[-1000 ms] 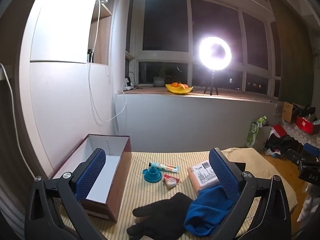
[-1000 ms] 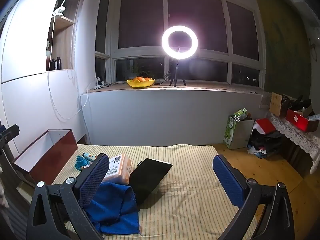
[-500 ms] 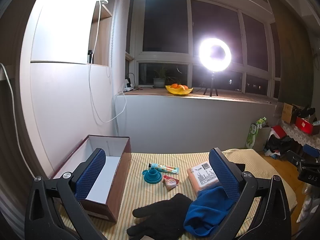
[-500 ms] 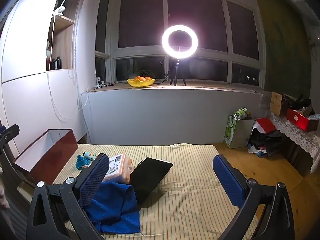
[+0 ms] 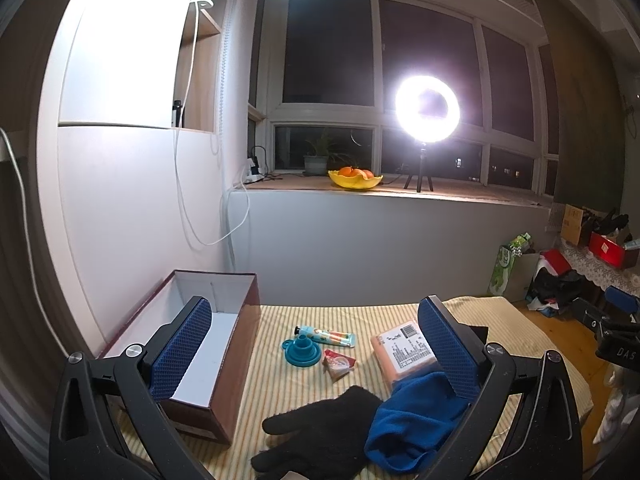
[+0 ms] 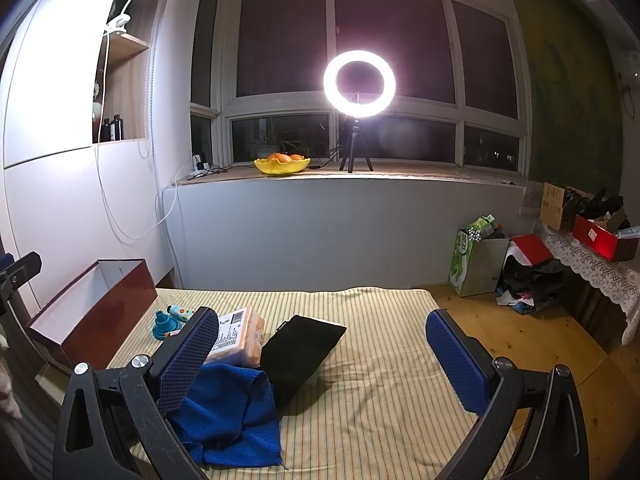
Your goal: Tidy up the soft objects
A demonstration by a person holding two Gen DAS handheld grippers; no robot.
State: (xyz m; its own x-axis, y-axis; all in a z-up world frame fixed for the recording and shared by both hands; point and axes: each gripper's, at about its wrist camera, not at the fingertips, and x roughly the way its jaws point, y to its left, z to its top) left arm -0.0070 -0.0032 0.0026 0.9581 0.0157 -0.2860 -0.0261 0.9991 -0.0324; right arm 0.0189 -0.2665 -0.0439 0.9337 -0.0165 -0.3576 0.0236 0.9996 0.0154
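A black glove (image 5: pixel 320 424) and a crumpled blue cloth (image 5: pixel 416 420) lie at the near edge of the yellow striped table cover (image 5: pixel 272 364). The blue cloth (image 6: pixel 228 412) also shows in the right wrist view, beside a flat black pouch (image 6: pixel 300 352). An open brown box (image 5: pixel 200 336) with a white inside stands at the left; it also shows in the right wrist view (image 6: pixel 92 312). My left gripper (image 5: pixel 316 344) is open and empty above the table. My right gripper (image 6: pixel 320 356) is open and empty above the cover.
An orange packet with a printed label (image 5: pixel 400 352), a teal funnel (image 5: pixel 302 350), a printed tube (image 5: pixel 326 334) and a small red-and-white packet (image 5: pixel 338 364) lie mid-table. A ring light (image 6: pixel 359 82) and a yellow fruit bowl (image 6: pixel 282 164) stand on the windowsill. Bags and boxes (image 6: pixel 520 268) crowd the floor at right.
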